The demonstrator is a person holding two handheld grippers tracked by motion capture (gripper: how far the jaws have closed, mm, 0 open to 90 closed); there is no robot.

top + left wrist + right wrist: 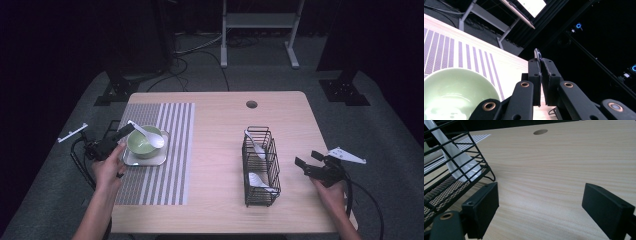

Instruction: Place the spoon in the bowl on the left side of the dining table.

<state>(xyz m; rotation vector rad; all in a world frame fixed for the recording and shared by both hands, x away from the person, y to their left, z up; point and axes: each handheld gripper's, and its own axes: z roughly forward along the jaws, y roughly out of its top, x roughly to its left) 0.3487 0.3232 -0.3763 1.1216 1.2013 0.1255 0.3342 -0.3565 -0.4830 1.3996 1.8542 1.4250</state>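
Note:
A pale green bowl (pixel 141 145) (pixel 454 92) sits on a small square tray (pixel 145 160) on the striped placemat (pixel 170 150). A white spoon (pixel 150 136) lies slanted across the bowl's rim, scoop over the bowl. My left gripper (pixel 125 131) (pixel 541 75) is shut on the spoon's handle, whose thin tip (pixel 537 53) pokes out above the closed jaws. My right gripper (pixel 306 158) (pixel 541 205) stands open and empty just right of a black wire basket (pixel 260 165) (pixel 439 187). The basket holds two white spoons (pixel 255 145) (pixel 461 167), one behind the other.
The wooden table (pixel 220 150) has a round cable hole (pixel 251 104) (pixel 540 131) at the back. Cables (pixel 80 160) trail off both table sides. A white stand frame (pixel 260 30) is on the floor beyond the table.

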